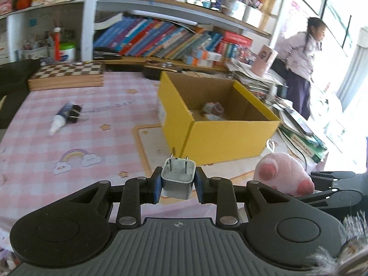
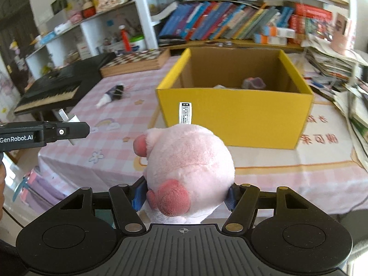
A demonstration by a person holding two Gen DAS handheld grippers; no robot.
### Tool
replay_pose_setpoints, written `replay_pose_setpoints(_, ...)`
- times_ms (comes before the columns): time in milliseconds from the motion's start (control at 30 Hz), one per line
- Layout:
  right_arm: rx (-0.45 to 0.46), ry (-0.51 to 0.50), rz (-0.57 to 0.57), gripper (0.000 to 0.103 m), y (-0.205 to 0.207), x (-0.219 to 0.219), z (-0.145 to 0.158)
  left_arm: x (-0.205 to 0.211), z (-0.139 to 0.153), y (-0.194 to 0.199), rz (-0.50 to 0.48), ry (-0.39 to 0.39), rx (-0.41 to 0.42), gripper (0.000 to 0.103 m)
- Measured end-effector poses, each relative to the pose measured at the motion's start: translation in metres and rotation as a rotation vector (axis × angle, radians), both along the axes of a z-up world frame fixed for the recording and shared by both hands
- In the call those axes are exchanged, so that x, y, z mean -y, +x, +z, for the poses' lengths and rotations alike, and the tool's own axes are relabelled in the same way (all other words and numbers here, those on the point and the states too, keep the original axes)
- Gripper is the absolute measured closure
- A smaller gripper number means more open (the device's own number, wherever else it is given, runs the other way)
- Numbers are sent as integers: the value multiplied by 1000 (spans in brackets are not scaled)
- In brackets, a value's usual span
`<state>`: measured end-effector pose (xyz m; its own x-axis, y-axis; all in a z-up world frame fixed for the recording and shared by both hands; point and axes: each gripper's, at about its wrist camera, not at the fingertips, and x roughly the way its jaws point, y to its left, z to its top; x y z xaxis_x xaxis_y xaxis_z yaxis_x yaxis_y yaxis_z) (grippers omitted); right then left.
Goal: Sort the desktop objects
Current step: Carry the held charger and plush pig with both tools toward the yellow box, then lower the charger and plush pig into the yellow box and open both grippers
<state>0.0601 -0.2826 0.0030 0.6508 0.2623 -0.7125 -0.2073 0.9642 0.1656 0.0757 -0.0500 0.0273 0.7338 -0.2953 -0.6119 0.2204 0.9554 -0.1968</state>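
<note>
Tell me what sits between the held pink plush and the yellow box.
Nothing: in the right wrist view only bare tablecloth lies between the pink plush and the yellow box.

A child's room or study corner in a home is shown. White shelves (image 2: 147, 23) are crammed with children's books (image 1: 151, 36), toys and jars. The desk is covered by a pink checked cloth (image 1: 76, 119) printed with rainbows and stars. A chessboard (image 1: 69, 71) and an electronic keyboard (image 2: 53, 87) are seen alongside, and a girl (image 1: 303, 59) stands by the window.
</note>
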Motion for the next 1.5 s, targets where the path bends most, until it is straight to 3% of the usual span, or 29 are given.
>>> replay_pose_setpoints(867, 22, 1, -189, 38, -6, 77, 8, 82, 7, 41, -209, 4, 18, 77)
replay_pose_setpoints(1133, 110, 15, -219, 38, 4, 84, 21, 98, 15, 60, -260, 11, 65, 77)
replay_pose_setpoints(1500, 262, 29, -210, 38, 48, 94, 54, 99, 33, 107, -226, 49, 156, 77)
